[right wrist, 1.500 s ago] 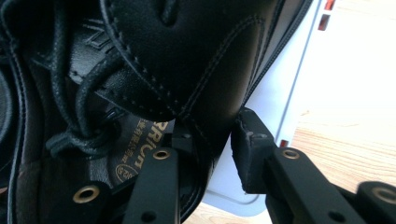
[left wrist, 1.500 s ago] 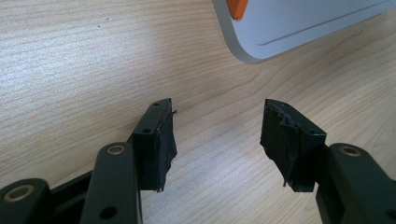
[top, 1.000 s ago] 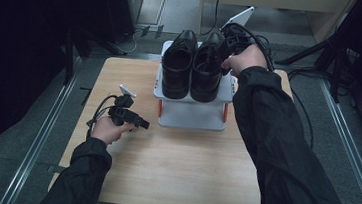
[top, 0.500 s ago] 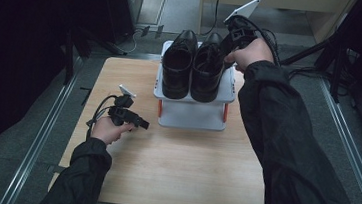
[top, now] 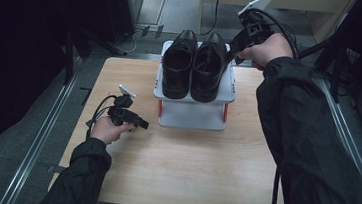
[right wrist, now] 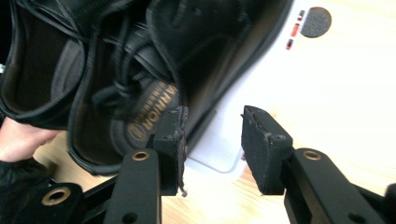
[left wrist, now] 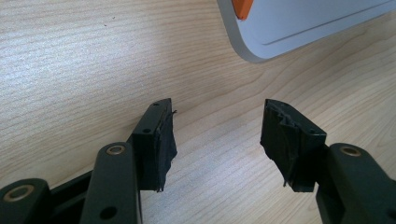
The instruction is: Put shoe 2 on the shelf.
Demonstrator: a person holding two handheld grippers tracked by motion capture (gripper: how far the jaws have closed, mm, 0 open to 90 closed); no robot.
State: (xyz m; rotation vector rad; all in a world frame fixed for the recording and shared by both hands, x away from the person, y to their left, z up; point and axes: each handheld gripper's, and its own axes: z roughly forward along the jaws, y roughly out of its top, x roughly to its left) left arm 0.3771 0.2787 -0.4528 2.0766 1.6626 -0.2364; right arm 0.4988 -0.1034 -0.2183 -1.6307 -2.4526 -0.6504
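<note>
Fingers (right wrist: 170, 135) of the right gripper (right wrist: 212, 116) first: standing apart, having just been opening, gripping nothing, framing only rack edge and pale wood in the gap. Hovering just beside the outer flank of the right-hand shoe (right wrist: 140, 70), apart from the leather as far as can be told. Hanging, in the high view, at the far right corner of the white rack (top: 192, 115).

Fingers (left wrist: 154, 140) of the left gripper (left wrist: 217, 107): likewise spread wide, holding nothing, idling low over bare tabletop (top: 181, 177) just left of the rack's near corner.

Moving outward to the pair: sitting side by side and touching on the rack's top shelf, the right-hand shoe next to the other shoe (top: 177, 64), soles flat, lying roughly parallel.

Judging from that: placing looking done, with both shoes set down and let go. Remaining, probably, only clearing the right hand away from the rack. Possibly nudging the pair straighter, though hardly seeming needed.
</note>
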